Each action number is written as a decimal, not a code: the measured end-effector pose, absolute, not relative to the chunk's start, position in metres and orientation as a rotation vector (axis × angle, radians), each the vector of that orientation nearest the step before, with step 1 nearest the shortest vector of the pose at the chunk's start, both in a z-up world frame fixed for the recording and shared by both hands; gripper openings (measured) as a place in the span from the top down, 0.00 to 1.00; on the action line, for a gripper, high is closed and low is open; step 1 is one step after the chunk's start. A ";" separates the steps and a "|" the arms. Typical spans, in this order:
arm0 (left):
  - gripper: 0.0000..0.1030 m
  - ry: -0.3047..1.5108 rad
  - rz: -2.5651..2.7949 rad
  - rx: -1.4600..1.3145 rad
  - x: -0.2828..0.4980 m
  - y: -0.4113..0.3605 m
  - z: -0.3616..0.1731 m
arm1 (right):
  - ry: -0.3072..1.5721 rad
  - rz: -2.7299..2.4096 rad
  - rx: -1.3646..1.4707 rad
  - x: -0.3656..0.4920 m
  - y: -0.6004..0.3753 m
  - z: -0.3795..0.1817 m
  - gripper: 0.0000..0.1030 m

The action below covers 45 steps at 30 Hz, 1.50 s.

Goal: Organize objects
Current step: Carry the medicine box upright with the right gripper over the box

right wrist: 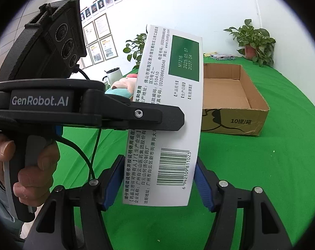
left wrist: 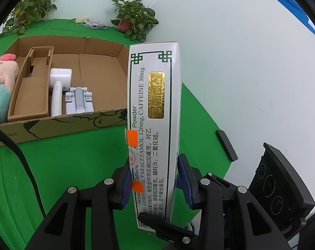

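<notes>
A white medicine box with green trim and a gold label stands upright between the blue pads of my left gripper, which is shut on it and holds it above the green table. In the right wrist view the same box shows its barcode side. My right gripper is open around the box's lower end, its blue pads on either side with small gaps. The left gripper crosses from the left and clamps the box. An open cardboard box lies beyond.
The cardboard box holds a white hair dryer, a grey-white gadget and a cardboard divider. A plush toy leans at its left. Potted plants and a small packet stand at the back. A black bar lies right.
</notes>
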<state>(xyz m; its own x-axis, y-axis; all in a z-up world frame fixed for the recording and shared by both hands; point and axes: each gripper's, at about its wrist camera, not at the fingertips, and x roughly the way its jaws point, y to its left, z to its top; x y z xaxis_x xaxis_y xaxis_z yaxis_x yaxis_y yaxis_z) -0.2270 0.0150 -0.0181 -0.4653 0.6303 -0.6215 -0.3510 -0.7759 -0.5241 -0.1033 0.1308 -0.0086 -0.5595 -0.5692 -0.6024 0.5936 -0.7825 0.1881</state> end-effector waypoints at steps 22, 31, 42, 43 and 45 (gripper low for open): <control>0.64 -0.405 2.246 -1.155 -0.261 0.026 -0.022 | 0.017 -2.314 0.886 -0.133 0.133 -0.009 0.38; 0.64 -0.407 2.270 -1.120 -0.285 0.022 -0.002 | 0.057 -2.344 0.830 -0.157 0.125 0.003 0.38; 0.64 -0.372 2.313 -1.054 -0.352 0.018 0.054 | 0.089 -2.337 0.789 -0.226 0.113 0.043 0.38; 0.64 -0.370 2.316 -1.048 -0.358 0.018 0.060 | 0.090 -2.338 0.787 -0.233 0.112 0.048 0.38; 0.64 -0.365 2.318 -1.040 -0.373 0.017 0.070 | 0.091 -2.335 0.787 -0.247 0.110 0.058 0.38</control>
<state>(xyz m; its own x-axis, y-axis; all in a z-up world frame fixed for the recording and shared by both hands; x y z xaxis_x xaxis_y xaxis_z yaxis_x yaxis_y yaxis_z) -0.3735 0.0172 0.0701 -0.5371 0.5974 -0.5955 -0.3857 -0.8018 -0.4565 -0.2472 0.1098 0.0577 -0.5988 -0.5713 -0.5613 0.6130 -0.7780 0.1378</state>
